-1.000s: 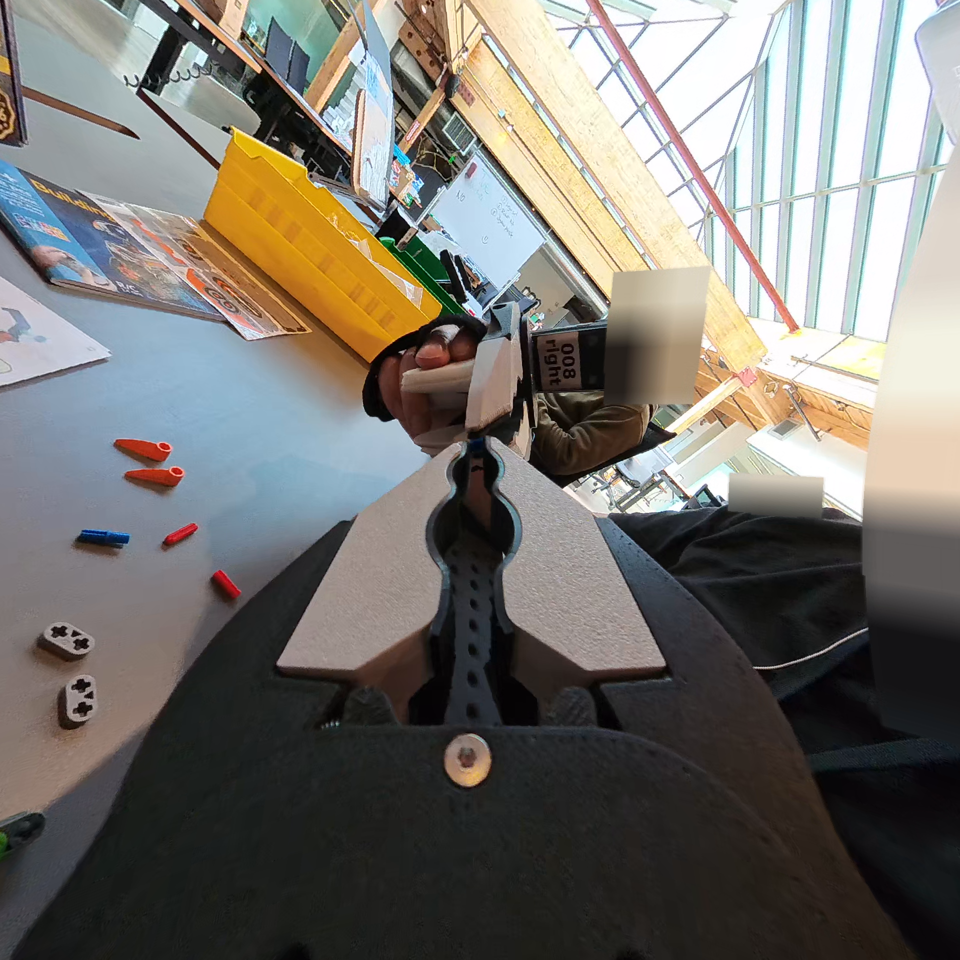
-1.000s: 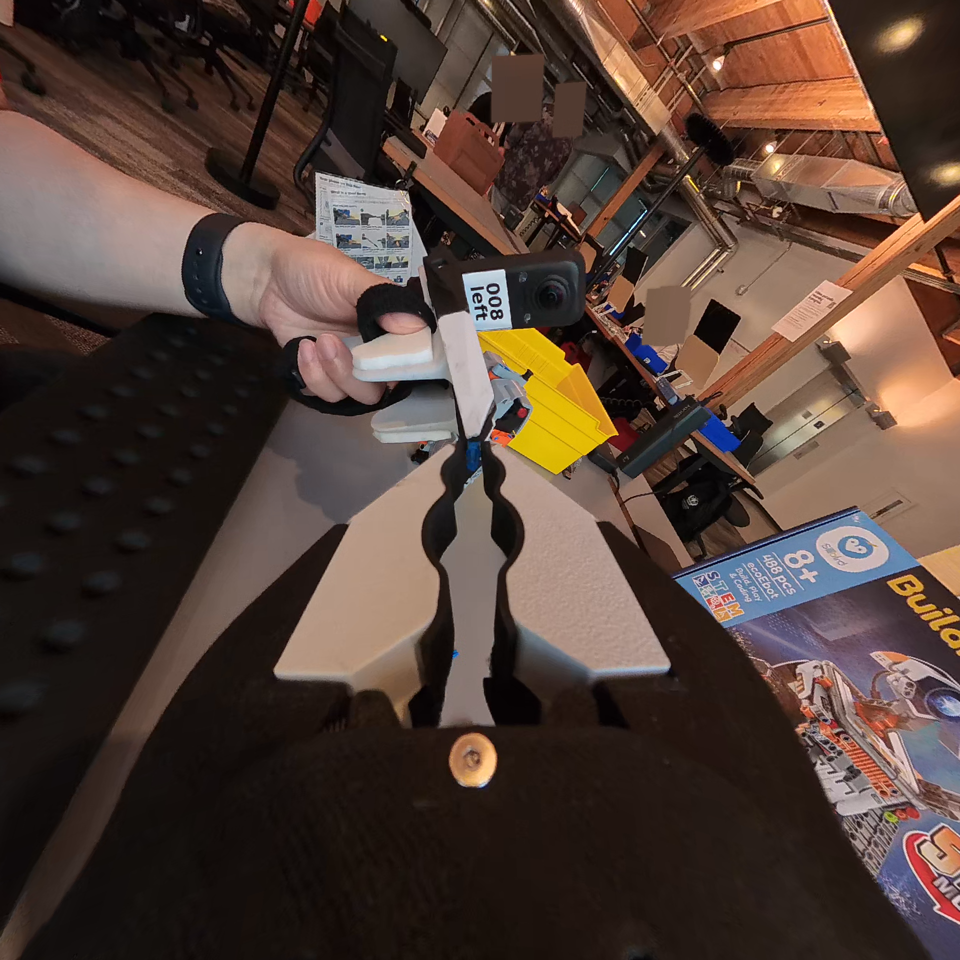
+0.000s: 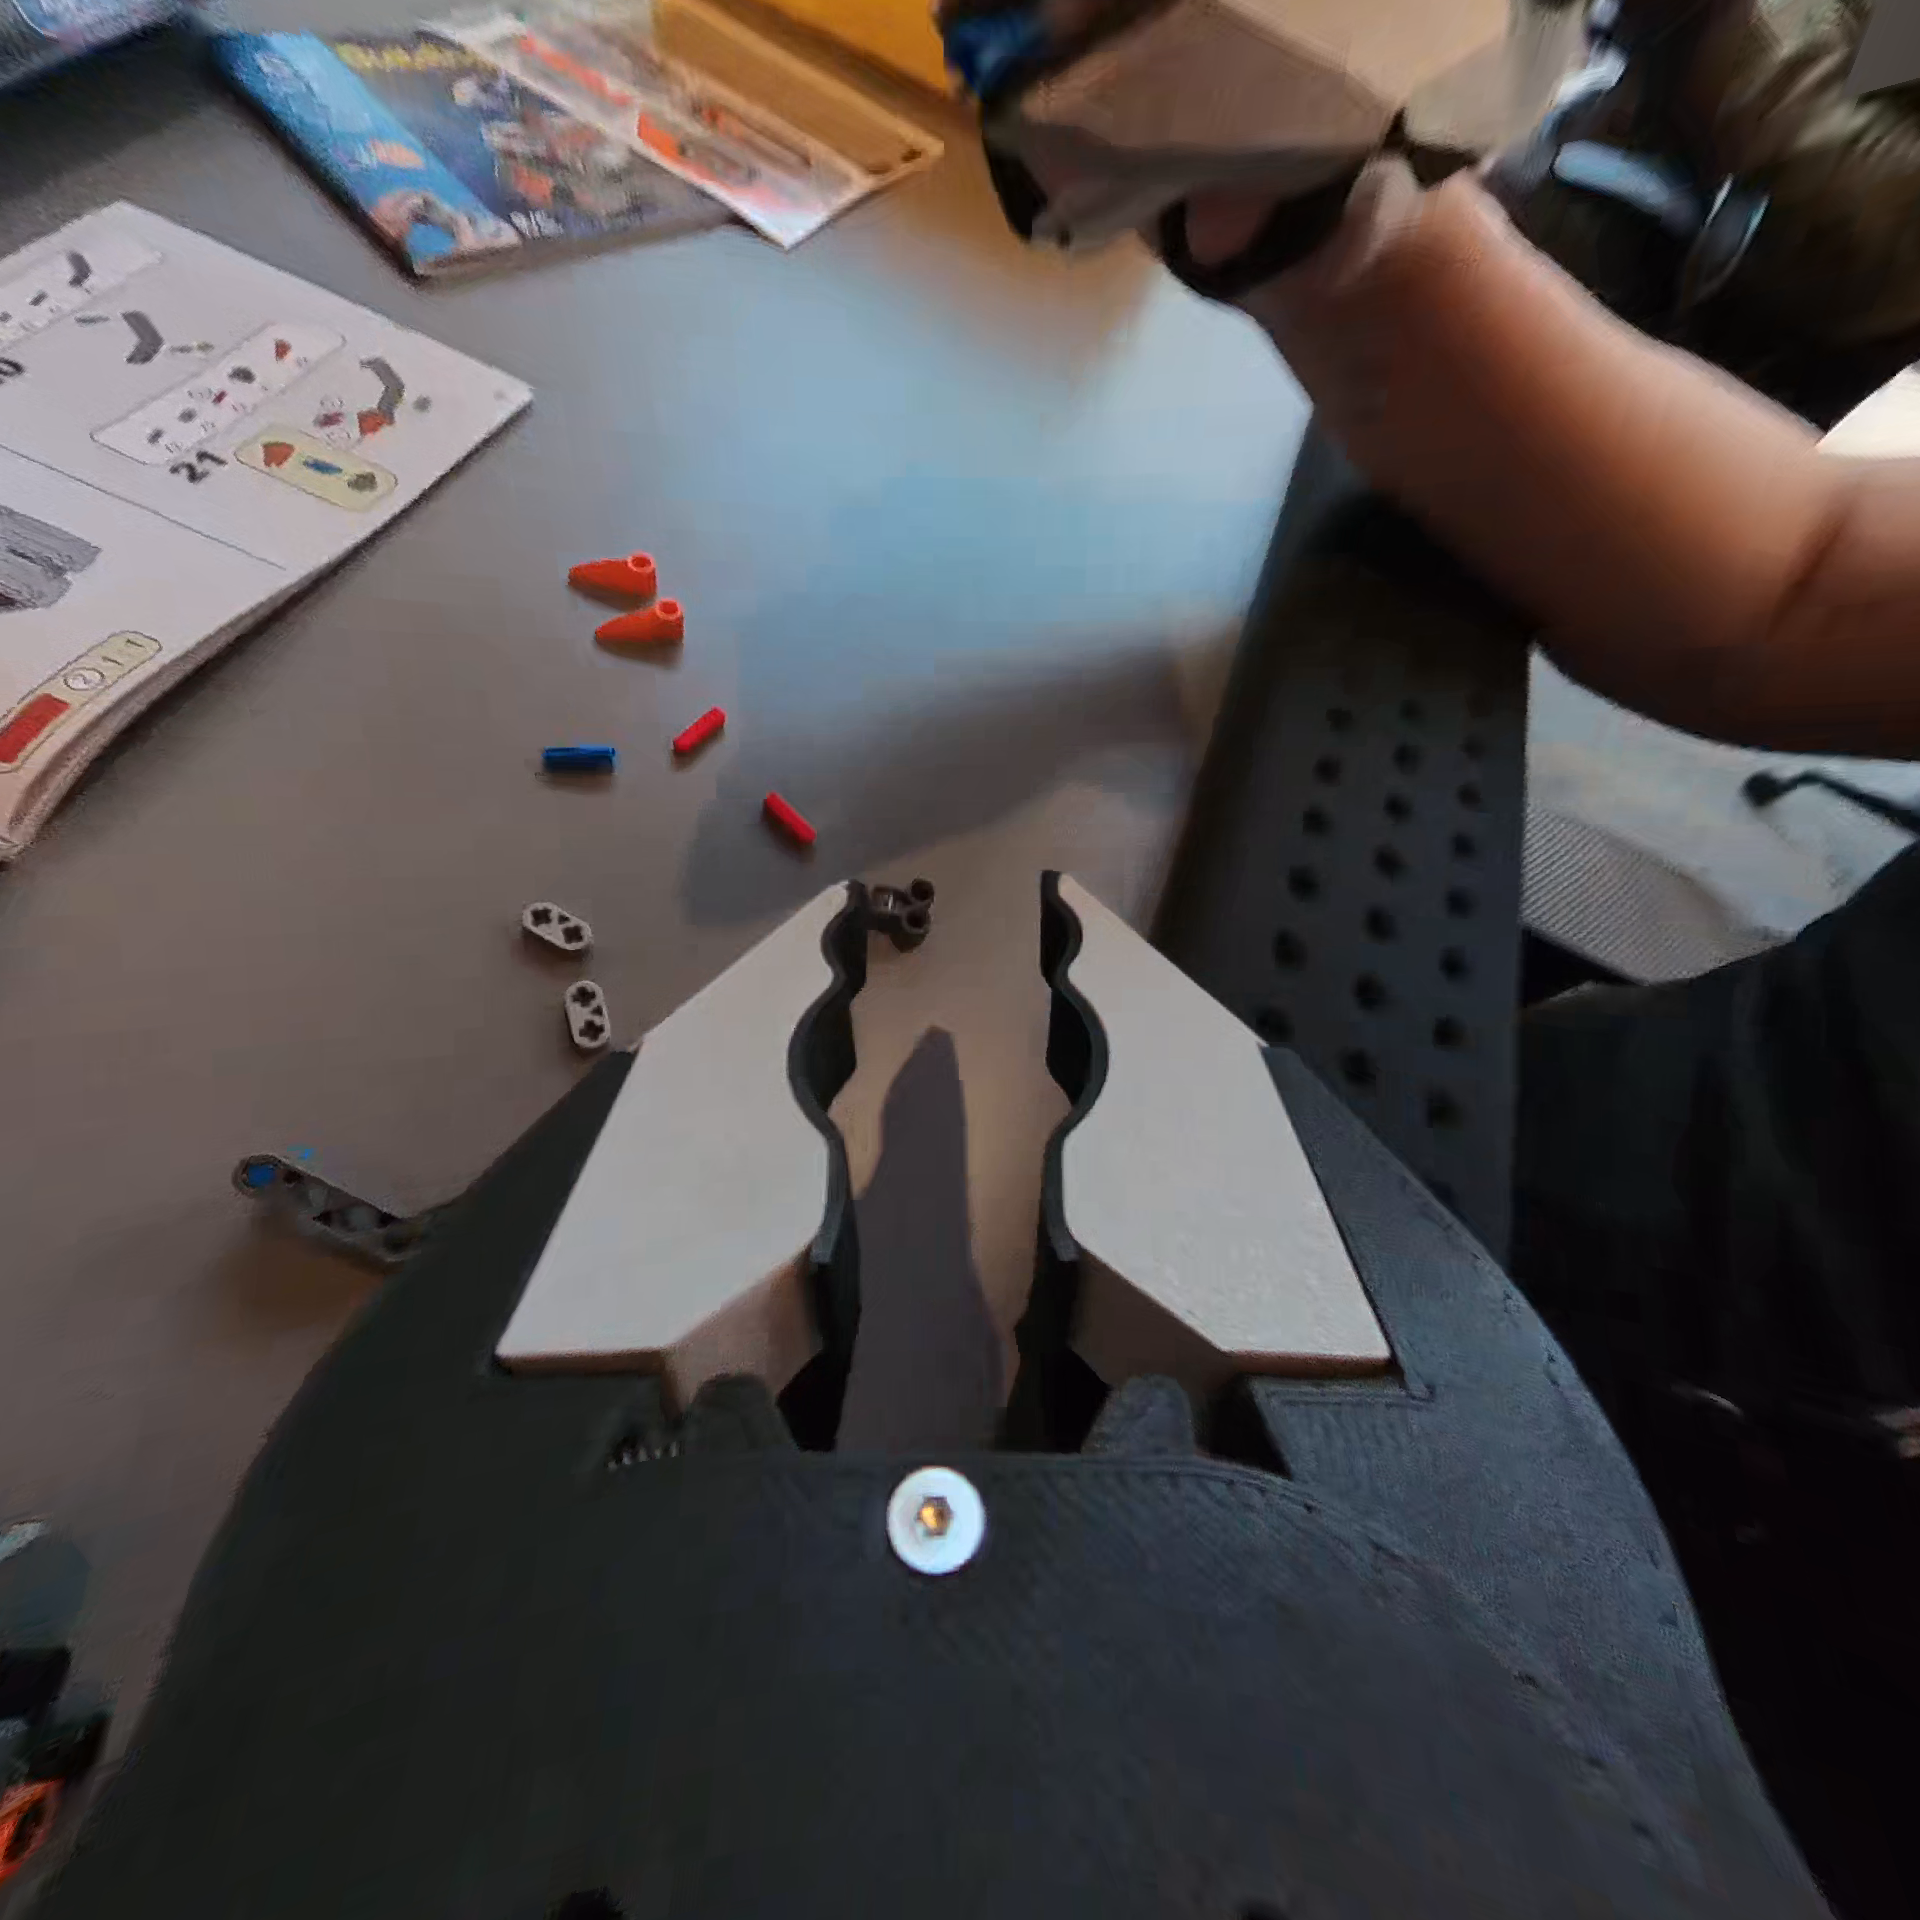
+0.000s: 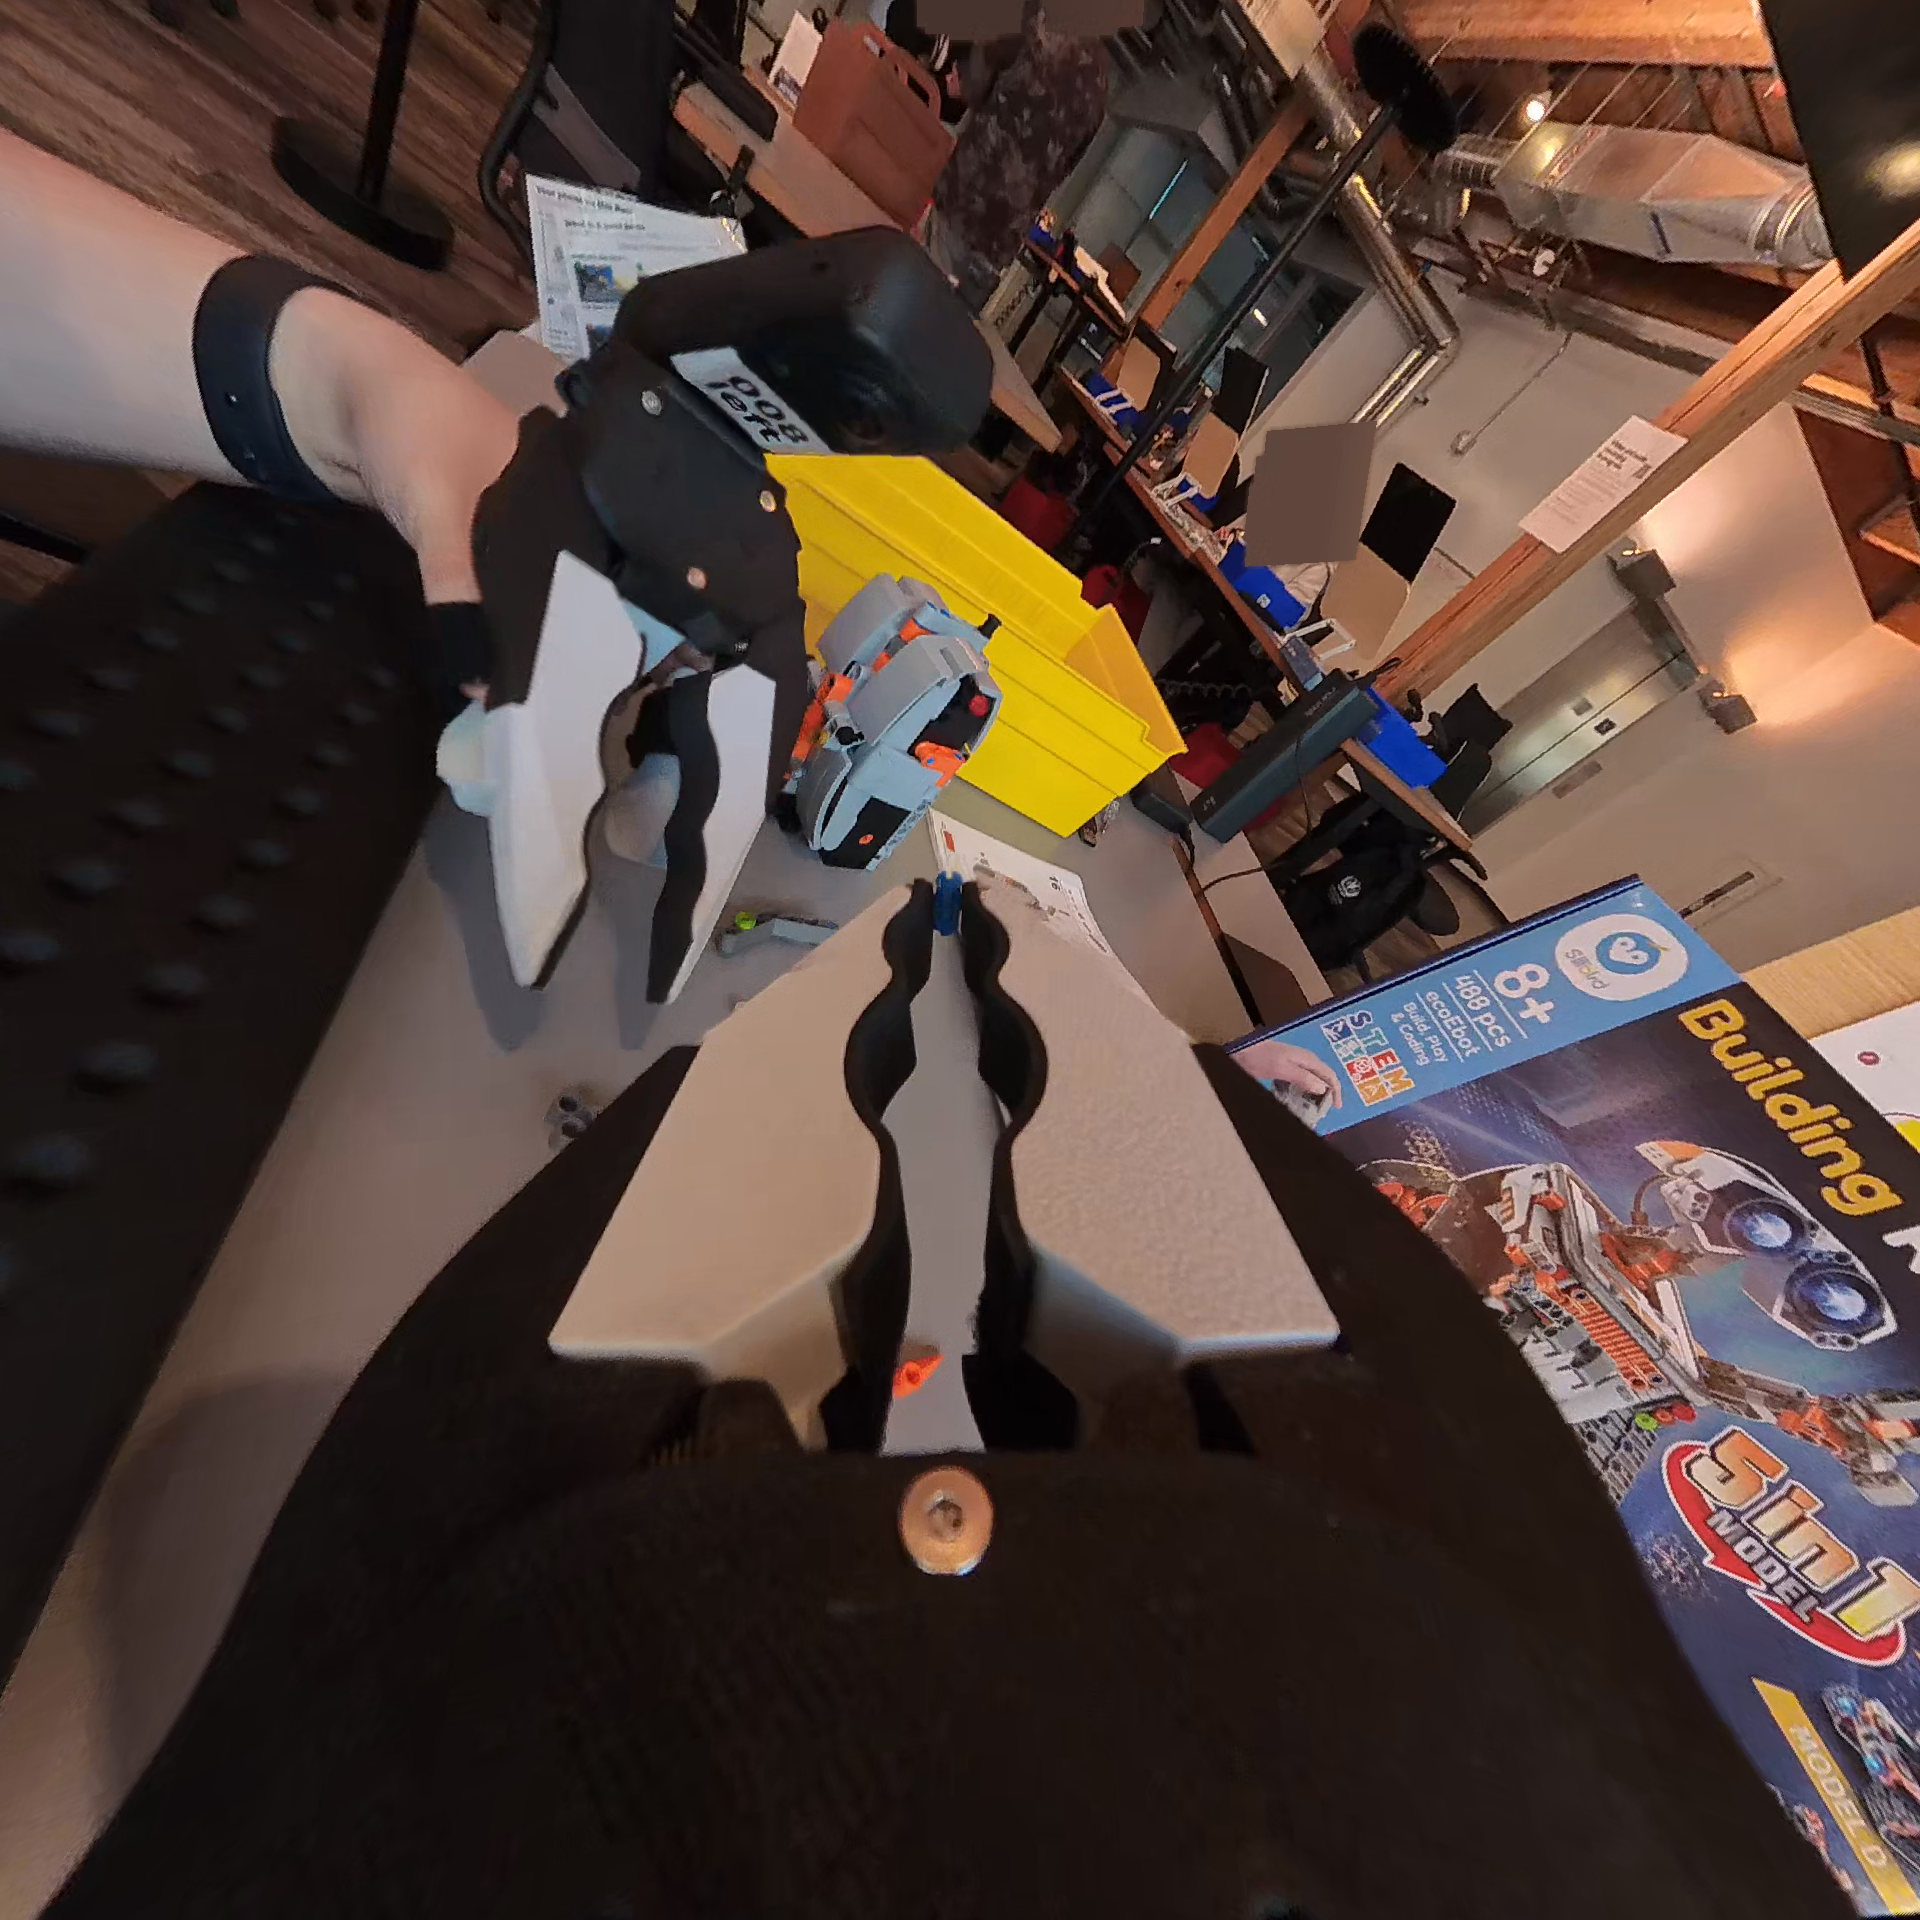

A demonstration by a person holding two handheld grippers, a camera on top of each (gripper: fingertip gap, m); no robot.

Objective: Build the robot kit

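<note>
The grey tabletop is my work surface, everything is laid flat on it within reach. The big blue cardboard kit box lies flat at my right, off the working area. The yellow plastic bin sits at the far edge, and just in front of it stands the half-built grey-and-orange brick model, upright and out of the way of the loose parts. The open white instruction booklet lies face up to my left, so the page stays readable while I work.

My left tongs are spread wide and empty, tips low over the table. A small dark grey connector piece lies on the table right at the inner edge of one fingertip; I cannot tell if it touches. A longer dark grey perforated beam lies beside the tongs' black body.

My right tongs are raised clear of the table and pressed onto a small blue pin, held at the very tips so most of it sticks out.

Loose bits are spread apart in front of the left tongs, each separately reachable: two orange cone-shaped pieces, two short red pins, a short blue pin on the table, two small grey two-hole links.
</note>
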